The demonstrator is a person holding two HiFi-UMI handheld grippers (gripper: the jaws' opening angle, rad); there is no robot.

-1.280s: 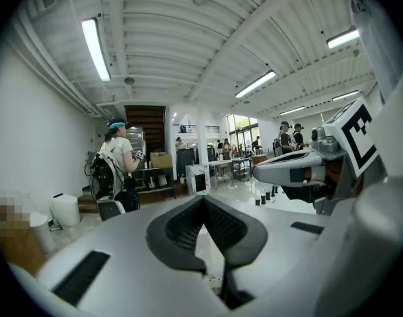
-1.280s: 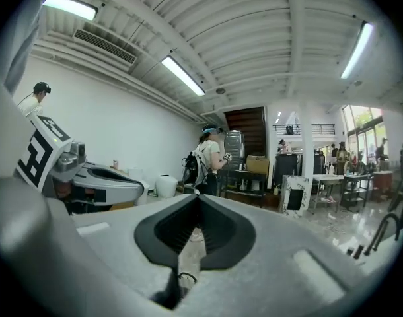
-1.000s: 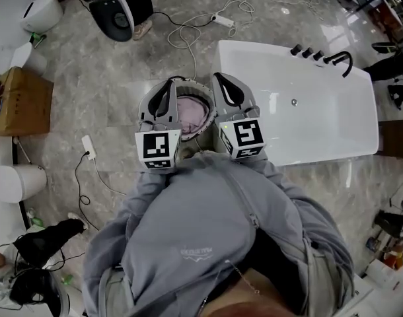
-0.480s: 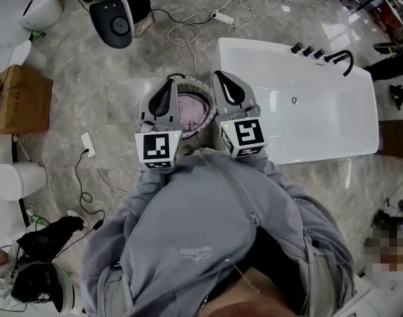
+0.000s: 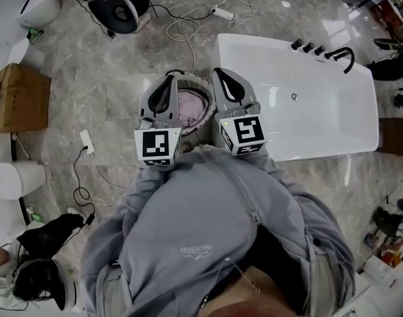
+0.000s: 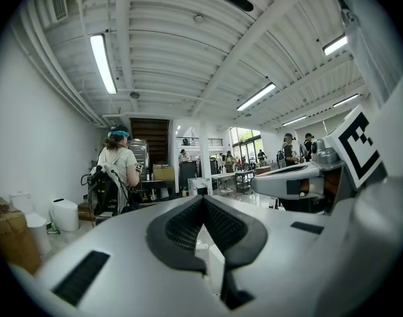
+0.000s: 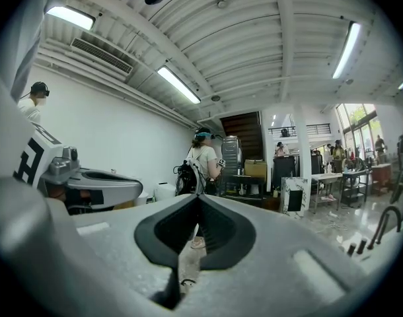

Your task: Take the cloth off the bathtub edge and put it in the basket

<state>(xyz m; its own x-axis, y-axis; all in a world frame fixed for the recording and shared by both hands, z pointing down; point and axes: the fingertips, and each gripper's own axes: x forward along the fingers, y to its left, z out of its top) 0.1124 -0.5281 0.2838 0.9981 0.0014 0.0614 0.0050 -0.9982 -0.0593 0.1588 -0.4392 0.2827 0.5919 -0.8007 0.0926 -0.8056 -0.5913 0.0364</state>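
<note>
The cloth [image 5: 189,108], pale pink, lies bunched inside the round basket [image 5: 192,80] on the floor, just beside the near end of the white bathtub [image 5: 314,114]. It is a loose heap, so I cannot tell any long axis. The edge of the bathtub, as far as it shows, carries no cloth, so I judge the task is already at its end.

The left gripper [image 5: 168,84] and the right gripper [image 5: 221,78] hang over the two sides of the basket, and the cloth shows between them and below them. Neither one is clearly nearer. Both gripper views look out into the room and up to the ceiling, not down, so the jaws point away from the cloth, not at it. In each gripper view the two jaws are pressed together and nothing is between them. The cloth is free of both grippers.

If any move comes now, I think it needs only to draw the grippers back; the cloth needs no new grasp.
</note>
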